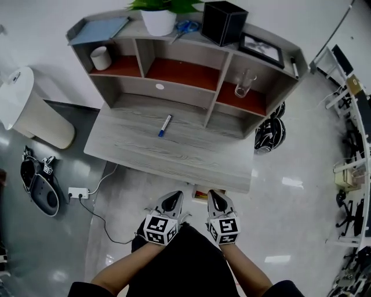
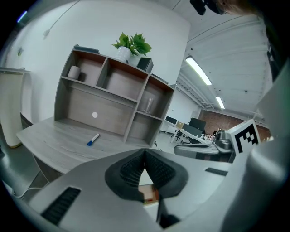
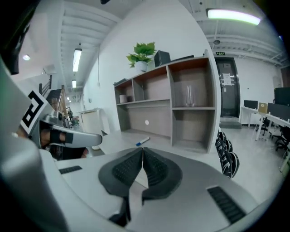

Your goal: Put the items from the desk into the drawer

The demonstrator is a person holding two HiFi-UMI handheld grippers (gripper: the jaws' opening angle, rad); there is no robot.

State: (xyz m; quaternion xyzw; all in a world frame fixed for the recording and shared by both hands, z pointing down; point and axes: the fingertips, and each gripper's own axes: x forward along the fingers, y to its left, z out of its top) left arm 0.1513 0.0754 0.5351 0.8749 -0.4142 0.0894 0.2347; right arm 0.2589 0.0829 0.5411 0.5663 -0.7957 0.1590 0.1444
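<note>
I hold both claws low and close to my body, just off the near edge of the tabletop (image 1: 145,152), side by side and a little apart. My left claw (image 1: 172,198) has its ribbed pads pressed together at the tips with nothing between them. My right claw (image 1: 215,197) is the same, its pads meeting in a thin line and holding nothing.

The blue marker (image 1: 165,125) lies alone on the grey wood-grain tabletop, about midway between the left and right edges and nearer the far edge. It sits at a slant just in front of the shelf unit (image 1: 209,98), blue end toward me, well apart from both claws.

A drinking glass (image 1: 244,84) stands upright in the shelf unit's right compartment and a white roll (image 1: 101,58) in the upper left one. On top are a potted plant (image 1: 159,14), blue-handled scissors (image 1: 186,26), a black box (image 1: 224,22) and a framed picture (image 1: 262,49).
</note>
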